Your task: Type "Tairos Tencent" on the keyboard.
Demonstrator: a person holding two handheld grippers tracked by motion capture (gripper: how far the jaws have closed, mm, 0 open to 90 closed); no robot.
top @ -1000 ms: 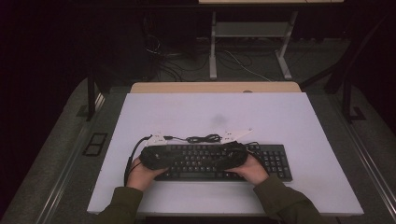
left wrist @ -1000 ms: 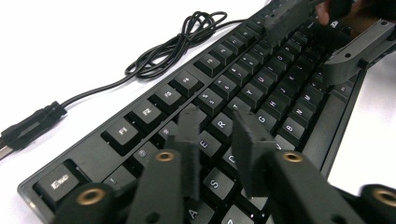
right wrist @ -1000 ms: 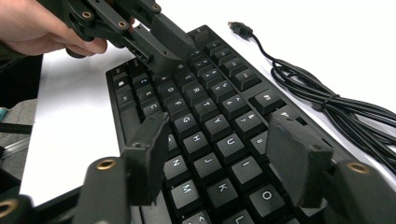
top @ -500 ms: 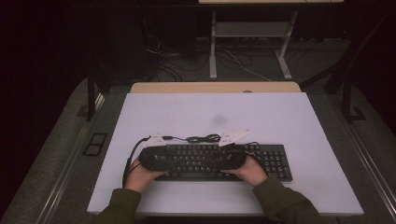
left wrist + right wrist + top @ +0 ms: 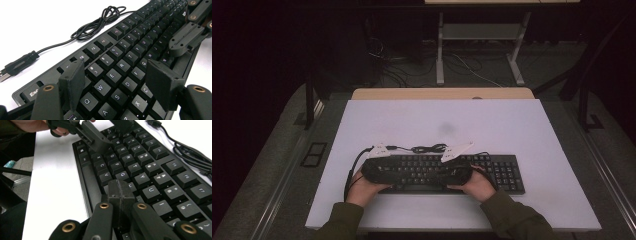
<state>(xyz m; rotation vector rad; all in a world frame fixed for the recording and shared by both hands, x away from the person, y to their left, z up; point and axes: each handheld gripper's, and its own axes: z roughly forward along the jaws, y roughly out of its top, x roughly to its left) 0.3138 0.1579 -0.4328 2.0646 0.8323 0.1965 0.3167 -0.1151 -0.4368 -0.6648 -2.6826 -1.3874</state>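
Observation:
A black keyboard lies on the white table, with its black cable coiled just behind it. Both grippers hover low over the keys and face each other. My left gripper is open above the W, E and D keys; its jaws have just been opening and hold nothing. My right gripper is shut, pads pressed together over the keys near H and J, having just closed on nothing. In the high view, the left gripper and right gripper meet over the keyboard's left half.
The cable's USB plug lies loose on the table by the keyboard's far corner. A wooden strip borders the table's far edge, with a desk frame and floor cables beyond. Dark rails run along both sides.
Both hands stay over the keyboard's left half. The grey plate on the right gripper has shifted slightly to the left; the left hand keeps its place.

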